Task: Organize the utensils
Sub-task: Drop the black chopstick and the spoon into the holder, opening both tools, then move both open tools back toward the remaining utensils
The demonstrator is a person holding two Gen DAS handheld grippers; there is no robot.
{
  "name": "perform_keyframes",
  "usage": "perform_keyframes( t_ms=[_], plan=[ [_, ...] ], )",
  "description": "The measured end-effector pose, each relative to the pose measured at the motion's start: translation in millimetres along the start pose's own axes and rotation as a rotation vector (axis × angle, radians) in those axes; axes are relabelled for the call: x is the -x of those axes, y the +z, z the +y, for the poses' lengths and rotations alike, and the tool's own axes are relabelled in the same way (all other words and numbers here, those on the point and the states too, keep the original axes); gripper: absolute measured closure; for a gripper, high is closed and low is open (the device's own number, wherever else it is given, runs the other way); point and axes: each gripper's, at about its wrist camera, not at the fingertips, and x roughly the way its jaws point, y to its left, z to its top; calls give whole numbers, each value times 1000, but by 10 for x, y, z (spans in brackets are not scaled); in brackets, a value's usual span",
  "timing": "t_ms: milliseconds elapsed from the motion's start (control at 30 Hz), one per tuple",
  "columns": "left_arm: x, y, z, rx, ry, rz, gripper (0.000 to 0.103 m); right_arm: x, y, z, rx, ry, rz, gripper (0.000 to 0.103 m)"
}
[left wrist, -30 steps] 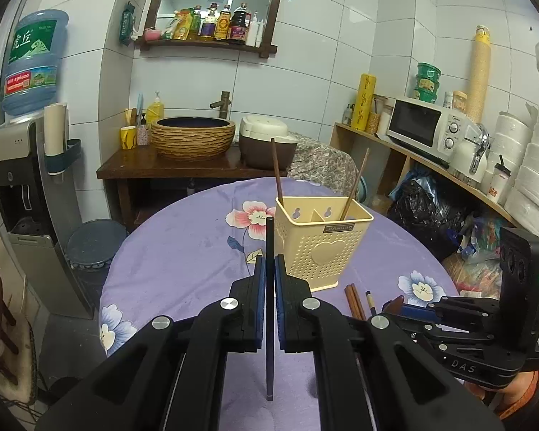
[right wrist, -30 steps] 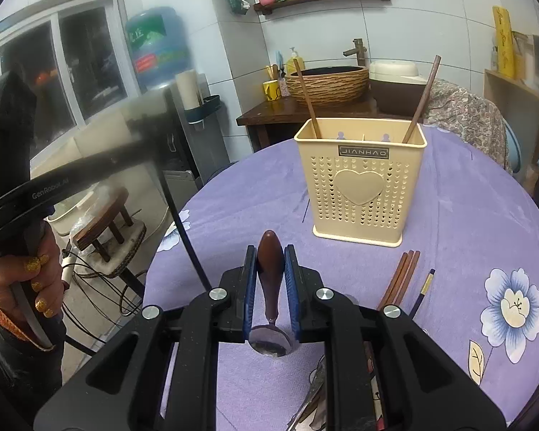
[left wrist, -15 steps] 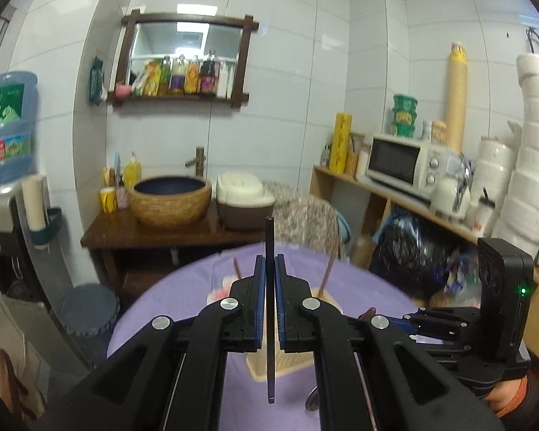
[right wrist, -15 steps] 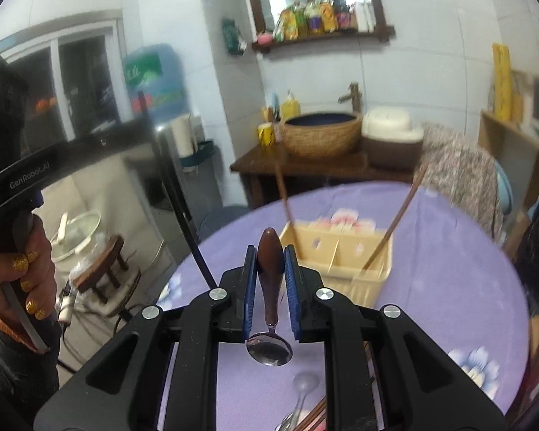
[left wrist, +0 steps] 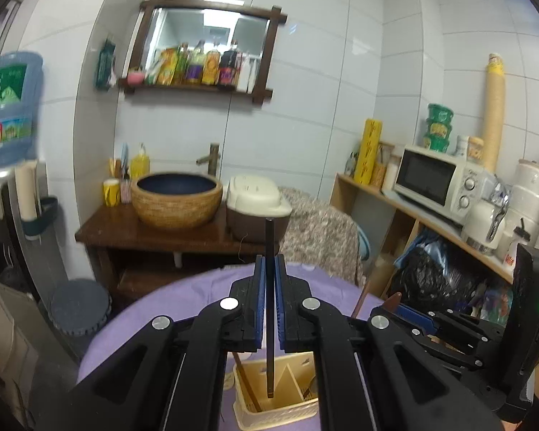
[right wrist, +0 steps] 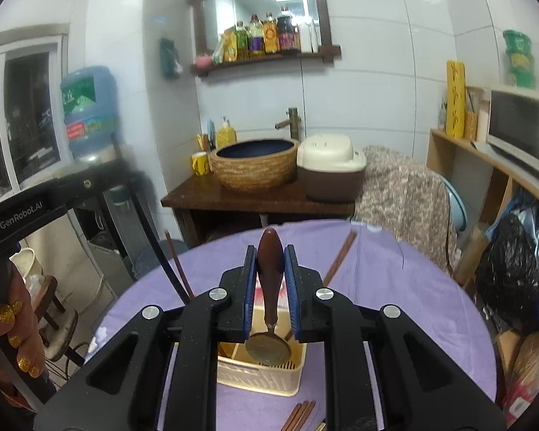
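The left tongs (left wrist: 268, 309) pinch a dark chopstick (left wrist: 269, 305) upright, its lower tip directly over the cream holder (left wrist: 269, 406) on the worktop (right wrist: 395, 287). The right tongs (right wrist: 269, 291) grip a spoon (right wrist: 269, 294), bowl down, above the same holder.

Glossy wooden spoon handle (right wrist: 270, 269) with tarnished metal bowl; perforated cream plastic caddy (right wrist: 258, 373); matt purple cloth (right wrist: 395, 287).
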Motion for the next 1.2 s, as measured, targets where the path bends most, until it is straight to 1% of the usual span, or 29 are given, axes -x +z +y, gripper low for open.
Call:
perform_keyframes(
  t_ms=[100, 200, 367, 467, 500, 533, 567, 600, 633, 667, 700, 733, 767, 800, 833, 867, 900, 967, 1033, 1067, 1200],
  plan=[
    [-140, -268, 46, -20, 23, 46, 97, -169, -212, -5, 15, -7, 38, 87],
    [-237, -460, 123, -11, 31, 86, 97, -266, -371, -9, 21, -13, 62, 87],
    [-350, -627, 248, 11, 40, 136, 97, -365, -530, -34, 28, -33, 87, 87],
    [-336, -656, 270, 13, 42, 127, 97, -393, -578, -55, 32, -46, 84, 86],
    [-321, -655, 260, 9, 41, 126, 96, -391, -592, -48, 37, -47, 78, 86],
    [-309, -654, 242, 2, 36, 127, 96, -380, -609, -35, 46, -48, 75, 82],
    [-290, -659, 228, -7, 28, 127, 92, -362, -631, -19, 56, -50, 68, 81],
    [-254, -666, 211, -15, 18, 122, 82, -339, -646, -11, 60, -56, 59, 76],
    [-217, -677, 204, -18, 16, 115, 76, -318, -653, -12, 63, -62, 52, 64],
    [-172, -690, 210, -16, 17, 108, 63, -274, -668, -15, 62, -69, 41, 56],
    [-96, -716, 226, -6, 17, 96, 54, -216, -685, -23, 58, -76, 28, 42],
    [-20, -751, 255, 7, 16, 89, 51, -161, -698, -27, 55, -80, 18, 40],
    [35, -785, 279, 20, 16, 86, 46, -89, -723, -34, 54, -82, 9, 39],
    [125, -851, 312, 36, 15, 83, 41, -28, -745, -43, 52, -82, 6, 35],
    [211, -930, 336, 42, 12, 84, 38, 53, -784, -59, 44, -82, 7, 28],
    [262, -989, 343, 42, 13, 87, 32, 114, -810, -72, 37, -85, 10, 26],
    [345, -1091, 359, 41, 18, 95, 29, 171, -846, -85, 31, -90, 15, 26],
    [446, -1263, 358, 30, 21, 122, 28, 314, -981, -98, 21, -88, 32, 25],
    [547, -1470, 345, 22, 25, 168, 28, 402, -1104, -91, 20, -95, 50, 21],
    [592, -1561, 333, 23, 23, 188, 28, 461, -1209, -93, 18, -103, 63, 20],
    [781, -2012, 164, 7, -36, 287, 28, 606, -1596, -103, 7, -130, 103, 20]
  ],
)
